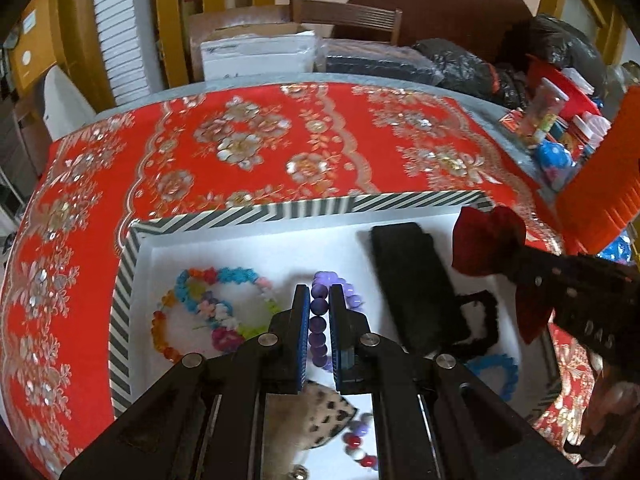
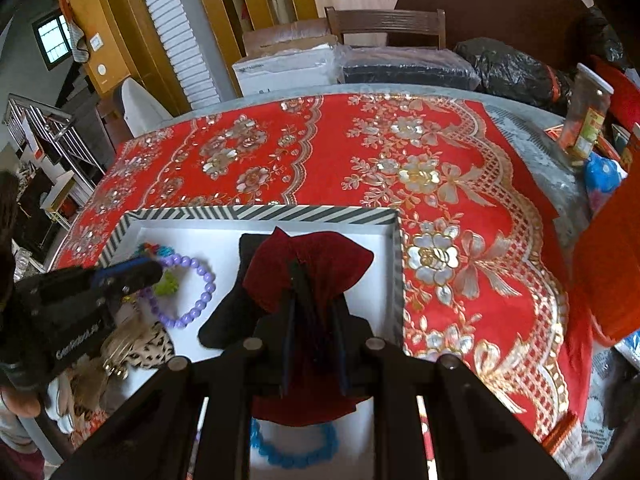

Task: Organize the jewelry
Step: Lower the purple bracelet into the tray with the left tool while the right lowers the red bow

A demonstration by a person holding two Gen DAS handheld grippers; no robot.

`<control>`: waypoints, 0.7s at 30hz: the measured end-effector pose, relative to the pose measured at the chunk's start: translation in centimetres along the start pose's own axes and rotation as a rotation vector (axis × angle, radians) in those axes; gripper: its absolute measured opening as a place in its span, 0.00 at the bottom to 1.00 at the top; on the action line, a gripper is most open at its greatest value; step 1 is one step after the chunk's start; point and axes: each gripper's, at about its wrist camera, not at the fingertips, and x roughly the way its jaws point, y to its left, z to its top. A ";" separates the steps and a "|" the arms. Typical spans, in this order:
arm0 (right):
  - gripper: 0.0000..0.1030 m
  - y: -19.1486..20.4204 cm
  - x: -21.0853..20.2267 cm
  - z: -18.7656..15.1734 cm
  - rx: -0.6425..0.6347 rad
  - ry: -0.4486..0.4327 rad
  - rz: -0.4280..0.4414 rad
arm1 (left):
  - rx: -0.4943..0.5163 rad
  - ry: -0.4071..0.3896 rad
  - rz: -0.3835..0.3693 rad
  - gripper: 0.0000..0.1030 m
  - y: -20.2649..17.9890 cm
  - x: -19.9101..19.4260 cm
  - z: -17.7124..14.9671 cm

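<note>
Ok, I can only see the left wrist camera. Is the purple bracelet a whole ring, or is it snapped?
Observer: The right wrist view shows the purple bracelet as a round loop lying in the white tray. Only the bit at the left tool is hidden.
Operator: And how is the other tool holding the red bow?
Observer: The right tool pinches the red bow at its middle, with a wing spreading out on each side.
Operator: What's that spotty thing under my tool?
Observer: A leopard-print piece, and a shiny gold clip sits right beside it.
</note>
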 end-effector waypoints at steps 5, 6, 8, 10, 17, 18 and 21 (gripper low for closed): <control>0.17 -0.6 2.4 0.9 0.044 0.010 -0.021 | -0.019 0.006 0.008 0.07 0.8 0.6 -0.1; 0.17 -0.8 2.8 1.0 0.053 0.014 -0.023 | -0.025 0.007 0.009 0.07 1.0 0.8 -0.2; 0.17 -1.0 3.8 1.1 0.069 0.027 -0.028 | -0.031 0.010 0.009 0.07 1.2 1.0 -0.2; 0.17 -0.9 4.9 1.1 0.075 0.044 -0.030 | -0.032 0.014 0.010 0.07 1.2 1.3 -0.4; 0.17 -0.1 5.9 0.2 0.073 0.089 0.009 | -0.035 0.028 0.015 0.07 1.3 2.2 -0.9; 0.17 -0.1 5.9 0.2 0.062 0.083 -0.005 | -0.040 0.029 0.017 0.07 1.3 2.3 -1.0; 0.17 -0.5 6.0 0.2 0.090 0.085 0.012 | -0.047 0.023 0.020 0.07 1.2 2.2 -1.0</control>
